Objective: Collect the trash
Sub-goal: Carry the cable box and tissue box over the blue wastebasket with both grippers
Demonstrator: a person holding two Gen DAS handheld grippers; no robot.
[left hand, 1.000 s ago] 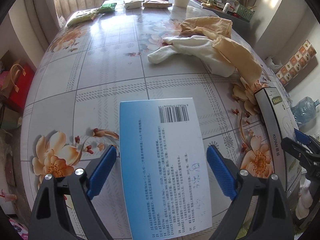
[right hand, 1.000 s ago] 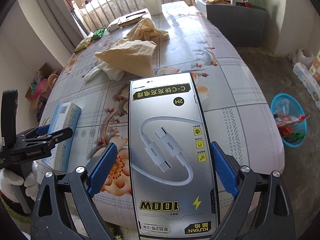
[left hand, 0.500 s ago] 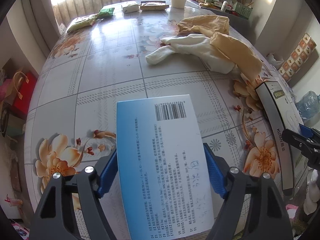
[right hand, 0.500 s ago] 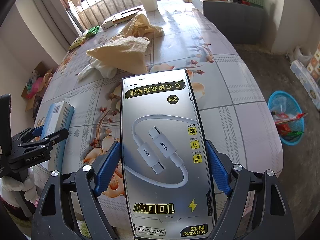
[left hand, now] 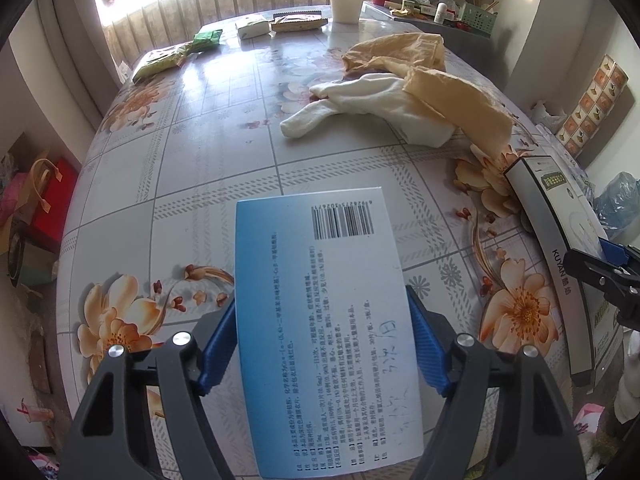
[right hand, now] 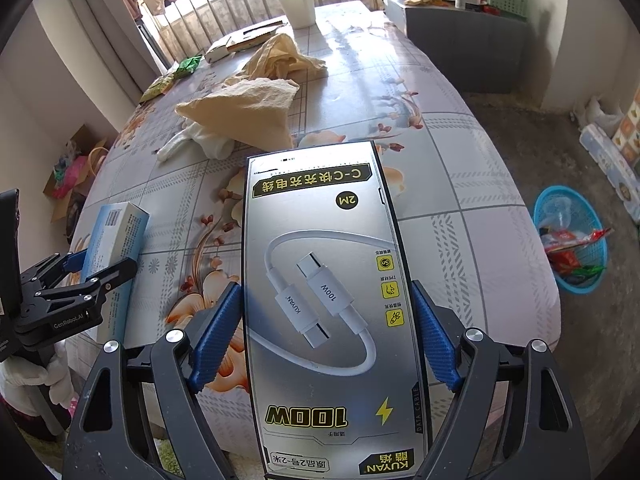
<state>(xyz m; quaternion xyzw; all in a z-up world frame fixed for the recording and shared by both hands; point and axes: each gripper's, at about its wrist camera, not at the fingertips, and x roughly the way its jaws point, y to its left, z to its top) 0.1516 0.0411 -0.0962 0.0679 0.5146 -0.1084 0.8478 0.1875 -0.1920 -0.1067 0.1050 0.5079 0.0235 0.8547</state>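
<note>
My left gripper point(left hand: 320, 340) is shut on a blue-and-white medicine box point(left hand: 324, 320), its blue pads pressed on both long sides, held above the floral table point(left hand: 200, 152). My right gripper point(right hand: 326, 332) is shut on a silver cable box point(right hand: 324, 300) printed "100W". In the right wrist view the left gripper point(right hand: 76, 280) and the medicine box point(right hand: 116, 240) show at the left. In the left wrist view the cable box point(left hand: 560, 248) and the right gripper point(left hand: 612, 268) show at the right edge.
A white cloth point(left hand: 360, 108) and yellow cloth point(left hand: 440, 92) lie mid-table. A paper cup point(left hand: 346, 2), snack packets point(left hand: 160, 62) and small boxes point(left hand: 252, 28) lie at the far end. A blue trash basket point(right hand: 572, 248) stands on the floor right of the table.
Both grippers closed from open onto their boxes. Both boxes now sit lifted slightly higher over the table's near edge.
</note>
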